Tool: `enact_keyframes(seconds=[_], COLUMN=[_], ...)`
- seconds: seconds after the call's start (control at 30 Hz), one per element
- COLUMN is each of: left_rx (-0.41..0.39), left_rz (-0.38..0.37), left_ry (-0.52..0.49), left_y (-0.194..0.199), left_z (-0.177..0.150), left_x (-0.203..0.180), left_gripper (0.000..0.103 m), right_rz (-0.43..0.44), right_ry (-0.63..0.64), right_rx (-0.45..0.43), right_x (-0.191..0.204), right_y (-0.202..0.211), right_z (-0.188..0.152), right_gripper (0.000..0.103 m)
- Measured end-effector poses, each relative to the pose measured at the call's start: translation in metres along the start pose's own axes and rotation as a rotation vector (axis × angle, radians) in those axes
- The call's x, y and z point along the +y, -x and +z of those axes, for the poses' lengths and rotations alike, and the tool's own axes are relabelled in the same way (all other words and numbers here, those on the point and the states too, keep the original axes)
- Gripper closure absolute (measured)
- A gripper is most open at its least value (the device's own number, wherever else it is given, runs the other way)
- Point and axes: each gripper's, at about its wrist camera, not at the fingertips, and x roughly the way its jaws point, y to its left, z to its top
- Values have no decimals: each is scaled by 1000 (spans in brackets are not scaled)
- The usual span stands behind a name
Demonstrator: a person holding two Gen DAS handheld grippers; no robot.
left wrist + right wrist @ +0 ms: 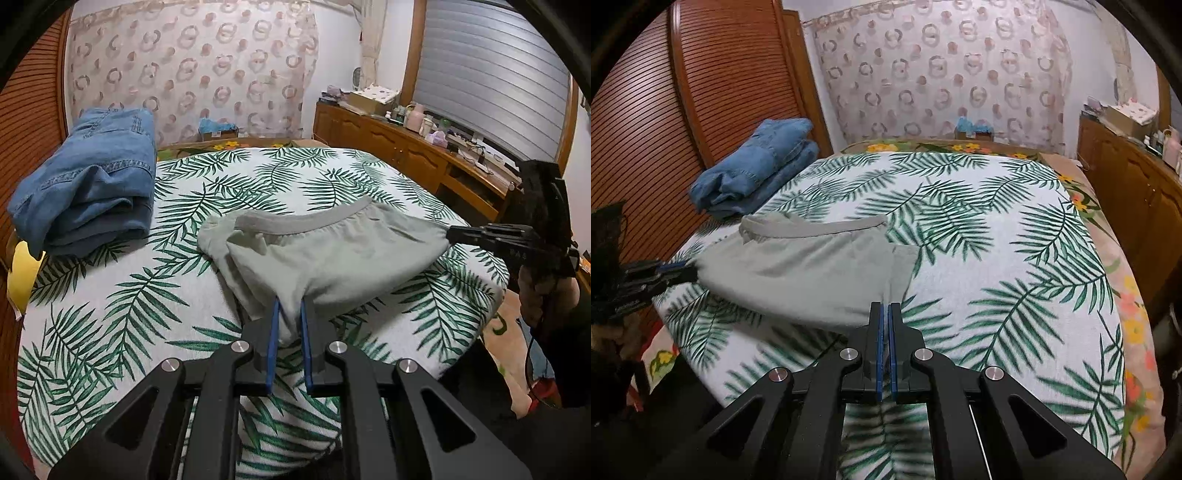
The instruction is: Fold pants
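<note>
Already partway: we hold grey pants by two corners over a bed.

We judge the fold begun but unfinished: the pale grey pants [332, 251] lie bunched near the bed's front edge, waistband at twelve o'clock, still needing another fold and smoothing. Our left gripper [290, 314] is clamped on a bunched corner at six o'clock; our right gripper [885, 314] is pinched almost together on the cloth's other near corner. Folded blue jeans [88, 184] sit finished at ten o'clock. Underneath is a palm-leaf bedspread [997, 258]. Around it: a slatted wooden door [701, 92] at nine o'clock, a ring-patterned curtain [192, 74] at twelve, a cluttered wooden cabinet [399, 144] at two.
</note>
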Motion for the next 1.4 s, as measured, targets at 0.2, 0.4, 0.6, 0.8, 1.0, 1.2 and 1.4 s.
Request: enact_keyframes(seconds=[0.2, 0.4, 0.6, 0.8, 1.0, 1.2, 1.4], left_rx=[3, 24, 30, 3, 11, 48, 84], left_rz=[2, -8, 1, 9, 50, 80, 75], left_ry=[-45, -49, -63, -58, -26, 20, 57], left_y=[13, 15, 12, 9, -9, -33, -54], left_z=[-1, -8, -8, -1, 8, 15, 19], left_x=[-12, -13, -14, -12, 0, 19, 34], left_gripper=[91, 91, 85, 32, 28, 28, 28], right_rz=[23, 18, 29, 2, -37, -97, -102], right_ry=[13, 37, 49, 66, 84, 89, 66], right_rx=[-4, 1, 21, 17, 50, 85, 95], right_x=[5, 11, 13, 20, 25, 25, 21], right_y=[19, 29, 29, 20, -16, -49, -62], right_z=[-3, -9, -8, -1, 11, 23, 34], right_gripper=[101, 101, 101, 100, 84, 73, 61])
